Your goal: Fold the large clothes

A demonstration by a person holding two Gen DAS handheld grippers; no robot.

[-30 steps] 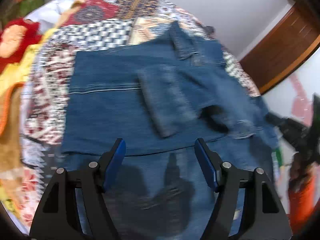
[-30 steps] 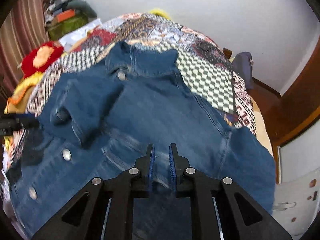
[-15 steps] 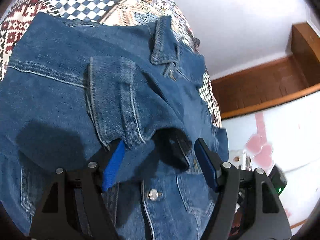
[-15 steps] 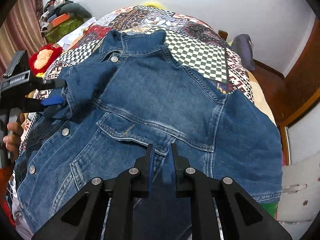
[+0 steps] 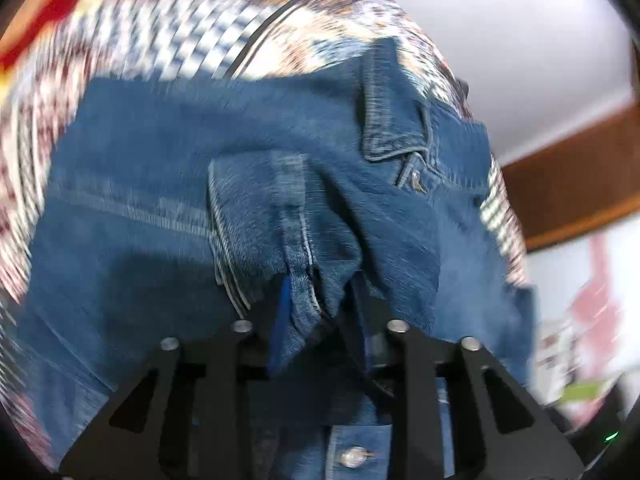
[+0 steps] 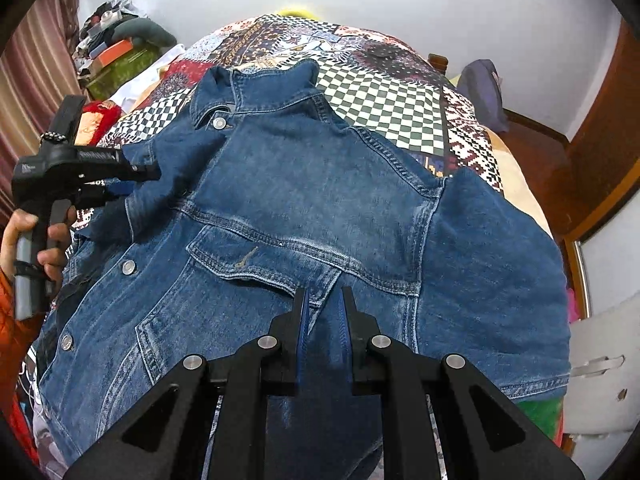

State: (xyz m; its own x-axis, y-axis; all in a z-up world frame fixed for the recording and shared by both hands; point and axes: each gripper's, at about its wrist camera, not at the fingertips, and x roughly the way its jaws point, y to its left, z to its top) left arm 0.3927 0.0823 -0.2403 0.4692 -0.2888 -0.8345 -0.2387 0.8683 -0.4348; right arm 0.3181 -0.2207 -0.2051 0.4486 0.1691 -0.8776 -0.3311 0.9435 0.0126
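Patchwork quilt covers the bed; a blue denim jacket lies face up across it, collar toward the far edge. At the quilt's left edge, the left gripper is closing its jaws on the folded sleeve cuff, with denim between them. Risk: a shallow bite on thick cuff seams may slip when lifted, undoing the fold. Toward the near edge, the right gripper is clamped on a denim pleat; pulling unevenly could skew the body.
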